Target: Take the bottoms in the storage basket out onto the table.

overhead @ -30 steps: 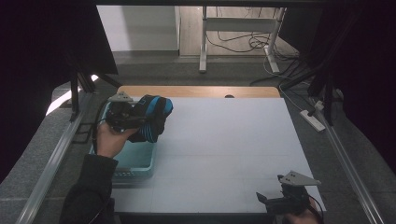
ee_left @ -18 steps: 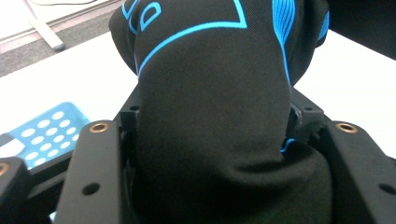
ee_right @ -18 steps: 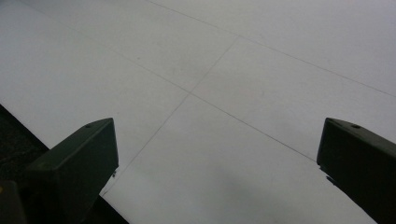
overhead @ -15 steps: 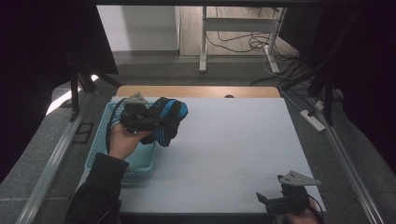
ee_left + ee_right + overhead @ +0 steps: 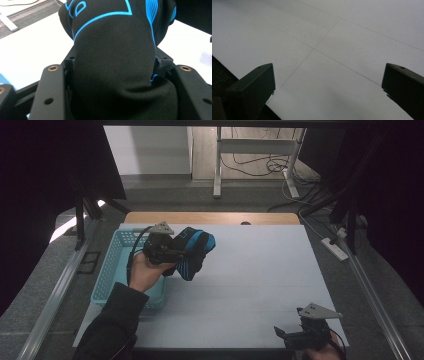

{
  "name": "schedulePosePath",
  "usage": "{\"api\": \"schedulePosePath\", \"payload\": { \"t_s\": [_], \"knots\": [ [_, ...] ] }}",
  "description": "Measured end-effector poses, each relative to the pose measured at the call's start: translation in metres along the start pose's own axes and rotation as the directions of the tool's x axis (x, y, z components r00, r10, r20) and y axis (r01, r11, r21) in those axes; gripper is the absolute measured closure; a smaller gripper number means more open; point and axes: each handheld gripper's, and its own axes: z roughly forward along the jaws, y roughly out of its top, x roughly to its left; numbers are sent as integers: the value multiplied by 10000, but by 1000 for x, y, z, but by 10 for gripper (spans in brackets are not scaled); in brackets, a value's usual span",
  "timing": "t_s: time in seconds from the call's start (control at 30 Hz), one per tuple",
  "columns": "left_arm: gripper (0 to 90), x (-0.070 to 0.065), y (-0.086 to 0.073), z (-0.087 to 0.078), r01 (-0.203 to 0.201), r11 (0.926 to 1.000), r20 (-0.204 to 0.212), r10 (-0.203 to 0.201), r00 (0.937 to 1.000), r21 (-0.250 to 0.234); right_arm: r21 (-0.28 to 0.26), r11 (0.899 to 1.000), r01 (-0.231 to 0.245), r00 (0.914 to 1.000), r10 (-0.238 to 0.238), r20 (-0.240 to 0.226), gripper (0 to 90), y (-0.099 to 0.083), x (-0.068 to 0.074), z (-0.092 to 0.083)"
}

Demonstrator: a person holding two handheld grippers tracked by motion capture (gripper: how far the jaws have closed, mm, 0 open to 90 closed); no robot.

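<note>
High view first: we see the left gripper (image 5: 175,251) clenched on a black and blue garment (image 5: 196,251), holding it up off the white table (image 5: 260,275) near the table's left side. Part of the garment hangs down below the jaws, just beside the right edge of the light blue basket (image 5: 111,270) that sits at the table's left edge. The left hand (image 5: 145,272) wraps the gripper's body, and a dark sleeve (image 5: 112,325) runs to the bottom of the view.

From the left gripper view we see the garment (image 5: 112,62) bunched thick between the two black jaws, which press on it from both sides; blue lines run across its upper part.

Well apart, at the table's near right corner, we find the right gripper (image 5: 292,336) resting low. Its own view shows the jaws spread wide with bare table (image 5: 337,37) between them.
</note>
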Motion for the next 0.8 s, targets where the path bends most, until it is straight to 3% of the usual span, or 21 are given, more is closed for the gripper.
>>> {"api": "schedulePosePath", "payload": {
  "t_s": [0.8],
  "knots": [
    [418, -41, 13, 56, -772, 9964, 1049, 731, 9918, 350, 108, 9999, 80, 10000, -80, 22, 0, 0, 1, 1]
  ]
}}
